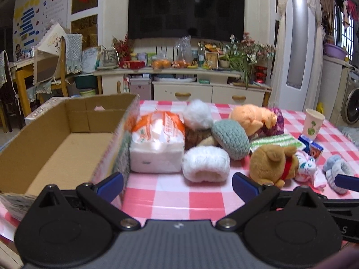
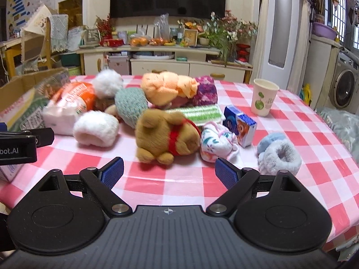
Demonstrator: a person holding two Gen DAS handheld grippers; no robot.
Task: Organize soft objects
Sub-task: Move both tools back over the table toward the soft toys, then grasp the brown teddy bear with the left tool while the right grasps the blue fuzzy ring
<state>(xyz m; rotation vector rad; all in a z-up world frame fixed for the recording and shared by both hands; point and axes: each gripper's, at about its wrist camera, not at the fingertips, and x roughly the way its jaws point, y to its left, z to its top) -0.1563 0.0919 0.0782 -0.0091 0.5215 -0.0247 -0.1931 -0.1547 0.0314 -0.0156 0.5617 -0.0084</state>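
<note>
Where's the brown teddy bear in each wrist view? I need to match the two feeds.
Left wrist: brown teddy bear right of centre, just beyond the right fingertip.
Right wrist: bear near centre, ahead of the open fingers.
Shared landmark: paper cup, behind and right of the bear.

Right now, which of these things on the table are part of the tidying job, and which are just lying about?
Part of the job: cardboard box, brown bear, white fluffy cuff, teal knitted piece, orange plush, blue scrunchie.

Lying about: paper cup, small blue carton.
</note>
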